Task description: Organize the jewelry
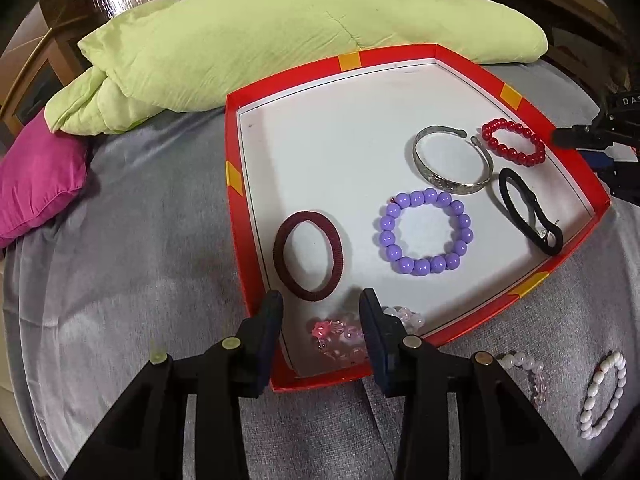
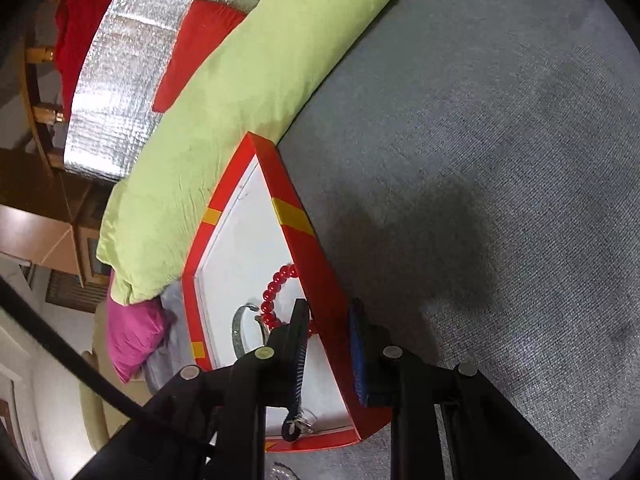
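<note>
Red cardboard forms the tray [image 1: 234,208], a shallow lid-like box with yellow marks on its rim and a white floor, lying on a grey bed cover [image 1: 140,248]. Inside it lie a maroon hair tie [image 1: 280,258] near the left wall, a purple bead bracelet [image 1: 426,232] in the middle, a silver cuff [image 1: 452,184] behind that, a red bead bracelet [image 1: 514,142] just beside the cuff's open ends, and a black hair tie [image 1: 528,212] along the right wall. A pink crystal bracelet [image 1: 340,336] lies in the near corner.

The left gripper [image 1: 322,312] hangs over that near corner, its fingers apart on either side of the pink bracelet and not pressing it; the bracelet rests on the tray floor.

The right gripper [image 2: 330,312] straddles the tray's right wall, one finger inside over the white floor and one outside over the cover. The gap is narrow, but whether the pads press the wall cannot be told.

Outside the tray, on the cover to its right, lie a white bead bracelet [image 1: 604,396] and a pale pink one [image 1: 528,372], near each other but apart.

Behind the tray a green quilt [image 1: 280,40] lies bunched, touching its far rim, with a magenta pillow [image 1: 36,176] to the left and silver foil [image 2: 120,80] beyond.
</note>
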`<action>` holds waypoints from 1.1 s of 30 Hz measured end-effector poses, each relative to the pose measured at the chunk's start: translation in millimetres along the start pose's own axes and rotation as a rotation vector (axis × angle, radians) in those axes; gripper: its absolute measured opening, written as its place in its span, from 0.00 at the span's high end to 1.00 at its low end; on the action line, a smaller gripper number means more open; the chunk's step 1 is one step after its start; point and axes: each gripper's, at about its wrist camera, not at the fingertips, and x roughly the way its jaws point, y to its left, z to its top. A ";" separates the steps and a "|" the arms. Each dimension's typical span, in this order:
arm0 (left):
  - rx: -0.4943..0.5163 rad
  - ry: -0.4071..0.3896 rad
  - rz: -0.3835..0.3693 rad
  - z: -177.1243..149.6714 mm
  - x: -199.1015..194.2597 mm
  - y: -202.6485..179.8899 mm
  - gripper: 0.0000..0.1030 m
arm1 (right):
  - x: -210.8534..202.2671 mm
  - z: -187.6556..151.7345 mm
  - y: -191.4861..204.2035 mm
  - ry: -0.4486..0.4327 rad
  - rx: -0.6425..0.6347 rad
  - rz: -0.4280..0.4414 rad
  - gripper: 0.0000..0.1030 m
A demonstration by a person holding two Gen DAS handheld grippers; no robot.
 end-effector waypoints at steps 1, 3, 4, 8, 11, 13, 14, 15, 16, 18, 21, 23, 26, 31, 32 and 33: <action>-0.002 0.000 0.000 -1.4 -1.3 0.1 0.62 | -0.1 -1.2 -0.1 0.004 -0.006 -0.007 0.79; -0.006 -0.002 -0.001 -4.1 -3.3 0.8 0.62 | -1.3 -2.4 -0.1 0.008 -0.014 -0.014 0.79; -0.010 -0.002 -0.001 -5.5 -4.3 0.9 0.62 | -2.2 -3.1 -0.3 0.010 -0.018 -0.017 0.79; -0.022 -0.005 -0.001 -10.1 -8.8 1.7 0.63 | -5.8 -4.7 -2.5 0.021 -0.031 -0.029 0.79; -0.025 -0.007 -0.001 -12.5 -11.7 1.4 0.64 | -8.6 -5.7 -4.7 0.026 -0.039 -0.035 0.79; -0.029 -0.008 -0.002 -13.9 -13.8 1.5 0.64 | -11.6 -6.1 -7.1 0.030 -0.045 -0.042 0.79; -0.032 -0.008 -0.004 -15.0 -15.0 1.2 0.64 | -13.0 -6.3 -7.8 0.031 -0.049 -0.046 0.79; -0.037 -0.008 -0.007 -16.1 -16.1 0.9 0.66 | -14.2 -6.7 -8.1 0.031 -0.055 -0.050 0.79; -0.042 -0.007 -0.016 -17.2 -17.1 1.1 0.68 | -15.7 -7.3 -8.5 0.031 -0.066 -0.059 0.79; -0.102 0.005 -0.067 -20.0 -15.9 8.4 0.69 | -16.5 -8.0 -8.8 0.033 -0.083 -0.077 0.80; -0.156 0.007 -0.114 -21.7 -15.3 16.9 0.69 | -18.9 -8.2 -8.8 0.027 -0.098 -0.085 0.80; -0.161 0.004 -0.114 -21.8 -15.4 17.2 0.69 | -20.5 -7.7 -9.5 0.026 -0.109 -0.091 0.80; -0.168 0.011 -0.119 -20.2 -15.7 18.9 0.69 | -21.5 -7.9 -7.1 0.025 -0.129 -0.099 0.77; -0.162 0.000 -0.084 -16.2 -17.2 17.6 0.69 | -29.2 -12.3 0.8 -0.013 -0.136 -0.089 0.77; -0.155 -0.009 -0.068 -17.7 -21.7 13.7 0.69 | -33.5 -13.4 2.7 -0.030 -0.150 -0.095 0.77; -0.148 -0.022 -0.051 -18.8 -26.9 11.9 0.65 | -37.2 -14.6 4.0 -0.042 -0.161 -0.100 0.77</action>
